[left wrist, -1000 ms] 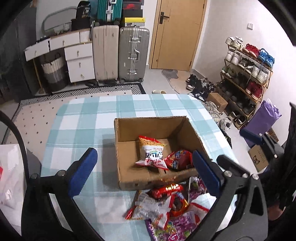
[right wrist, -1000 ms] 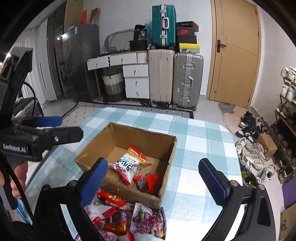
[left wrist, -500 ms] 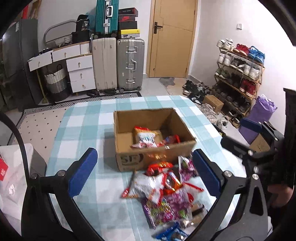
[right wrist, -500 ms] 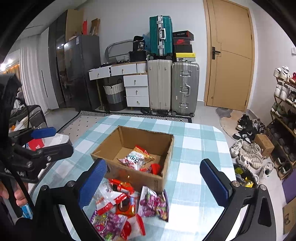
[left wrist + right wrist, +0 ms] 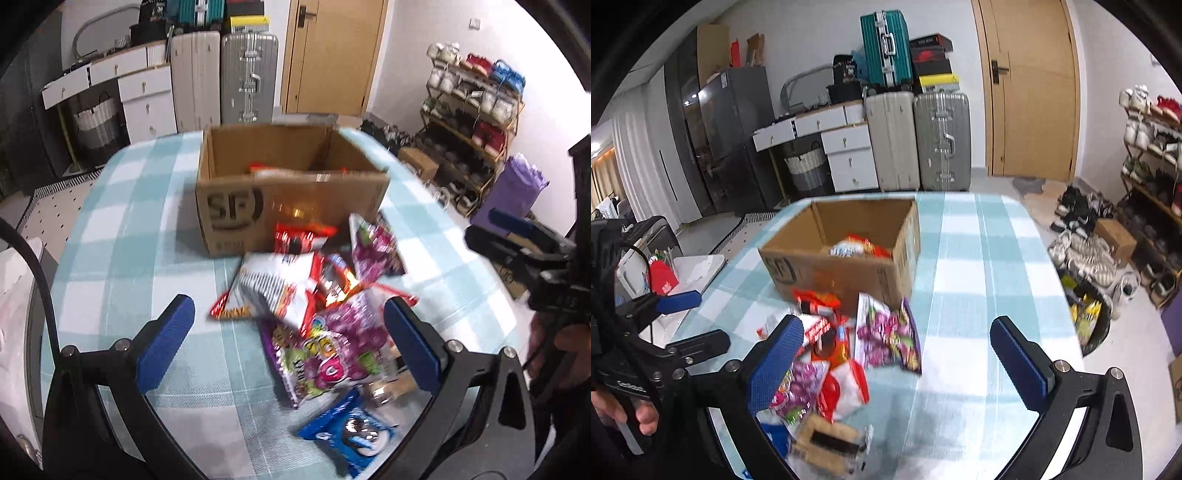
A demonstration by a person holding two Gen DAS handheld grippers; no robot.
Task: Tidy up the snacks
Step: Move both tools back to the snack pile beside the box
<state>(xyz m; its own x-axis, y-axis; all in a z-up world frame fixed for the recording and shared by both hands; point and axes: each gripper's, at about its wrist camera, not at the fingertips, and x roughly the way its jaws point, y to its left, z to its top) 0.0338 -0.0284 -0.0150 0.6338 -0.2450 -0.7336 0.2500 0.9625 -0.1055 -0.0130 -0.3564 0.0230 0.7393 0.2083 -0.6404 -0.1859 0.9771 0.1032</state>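
A brown cardboard box (image 5: 291, 184) marked SF stands on the checked table (image 5: 129, 229) with a few snack packs inside (image 5: 857, 245). A pile of snack bags lies in front of it: a white bag (image 5: 275, 284), purple candy bags (image 5: 332, 354) (image 5: 886, 336) and a blue cookie pack (image 5: 351, 435). My left gripper (image 5: 288, 339) is open and empty, low over the pile. My right gripper (image 5: 897, 354) is open and empty, above the pile's right side; it also shows in the left wrist view (image 5: 517, 236).
Suitcases (image 5: 916, 140) and white drawers (image 5: 849, 155) stand behind the table by a wooden door (image 5: 1030, 92). A shoe rack (image 5: 472, 110) and a purple bag (image 5: 513, 192) are to the right. The table's right edge is near.
Both grippers have pulled back from over the box and dropped lower toward the snack pile. Both stay open and empty. More of the pile is in view.
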